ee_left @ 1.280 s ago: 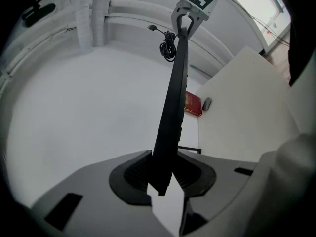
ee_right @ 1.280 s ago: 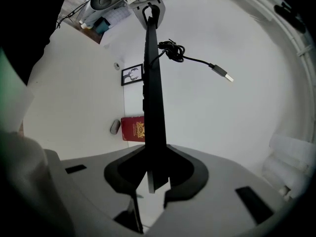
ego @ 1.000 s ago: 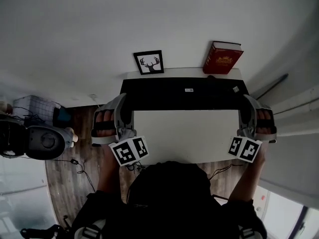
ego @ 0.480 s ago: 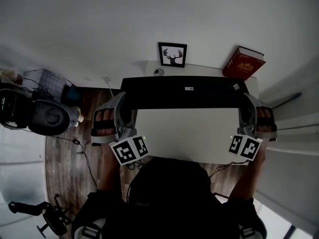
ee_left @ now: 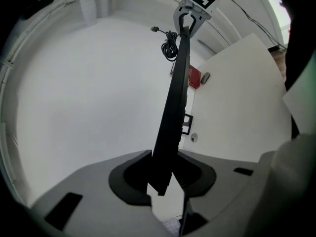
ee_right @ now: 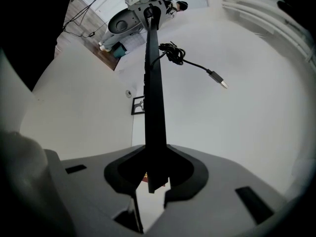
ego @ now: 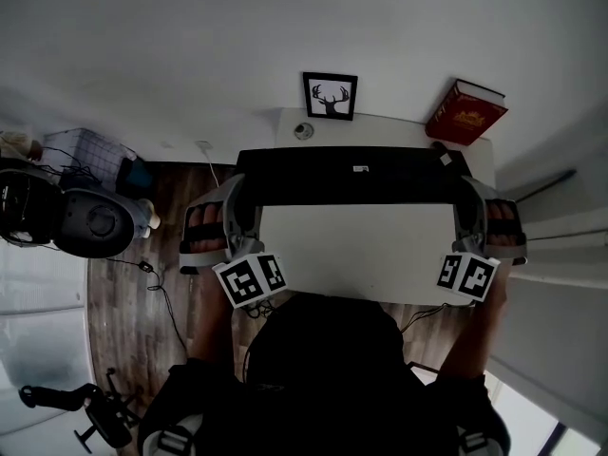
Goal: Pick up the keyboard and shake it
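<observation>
"Over the desk (ego: 356, 255), what am I holding?"

"My left gripper (ego: 239, 198) pinches one end of the keyboard (ego: 356, 174), which looks lifted clear. My right gripper (ego: 465, 202) pinches the other end."

"Next?"

"Shaking, I judge: short, matched strokes. The framed picture (ego: 330, 96) and red book (ego: 465, 112) stand near its far edge, so the open room is upward."
</observation>
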A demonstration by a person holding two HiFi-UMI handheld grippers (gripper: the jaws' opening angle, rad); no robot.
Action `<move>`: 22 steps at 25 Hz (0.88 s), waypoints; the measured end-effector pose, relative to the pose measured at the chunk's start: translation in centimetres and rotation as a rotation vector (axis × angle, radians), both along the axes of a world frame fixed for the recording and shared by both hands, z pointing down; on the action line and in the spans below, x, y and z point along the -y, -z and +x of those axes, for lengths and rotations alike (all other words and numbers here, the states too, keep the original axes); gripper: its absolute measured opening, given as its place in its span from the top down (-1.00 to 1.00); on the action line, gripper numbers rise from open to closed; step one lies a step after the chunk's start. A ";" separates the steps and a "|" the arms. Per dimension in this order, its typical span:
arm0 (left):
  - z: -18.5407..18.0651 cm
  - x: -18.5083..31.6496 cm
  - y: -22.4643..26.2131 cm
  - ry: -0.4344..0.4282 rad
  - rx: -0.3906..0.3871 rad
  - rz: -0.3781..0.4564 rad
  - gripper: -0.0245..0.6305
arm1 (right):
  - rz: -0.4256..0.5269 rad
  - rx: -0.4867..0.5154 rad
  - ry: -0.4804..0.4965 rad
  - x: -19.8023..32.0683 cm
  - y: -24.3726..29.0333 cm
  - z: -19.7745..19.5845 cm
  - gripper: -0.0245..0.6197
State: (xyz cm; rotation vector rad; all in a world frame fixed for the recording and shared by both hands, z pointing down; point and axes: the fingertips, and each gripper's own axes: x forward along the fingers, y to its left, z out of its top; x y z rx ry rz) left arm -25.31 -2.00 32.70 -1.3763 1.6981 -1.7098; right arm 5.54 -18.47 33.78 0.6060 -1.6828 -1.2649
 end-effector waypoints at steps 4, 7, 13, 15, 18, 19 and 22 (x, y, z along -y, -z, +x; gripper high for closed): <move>1.0 0.6 -2.1 -0.028 -0.028 -0.044 0.57 | -0.036 -0.032 -0.037 -0.2 -1.7 1.4 0.60; 1.7 1.3 -3.8 -0.056 -0.050 -0.075 0.57 | -0.068 -0.051 -0.068 -0.5 -3.1 2.6 0.60; 3.7 2.5 -7.7 -0.127 -0.091 -0.151 0.57 | -0.152 -0.091 -0.127 -1.1 -6.7 5.4 0.60; 4.3 2.6 -9.4 -0.148 -0.112 -0.183 0.57 | -0.183 -0.105 -0.134 -1.4 -8.6 6.2 0.60; 5.2 2.8 -12.2 -0.166 -0.139 -0.243 0.57 | -0.238 -0.145 -0.142 -1.9 -11.6 7.5 0.60; 5.5 2.9 -13.2 -0.172 -0.148 -0.264 0.57 | -0.261 -0.158 -0.150 -2.0 -12.5 7.9 0.60; 6.5 2.6 -16.6 -0.186 -0.177 -0.335 0.57 | -0.339 -0.191 -0.167 -2.8 -15.7 9.0 0.60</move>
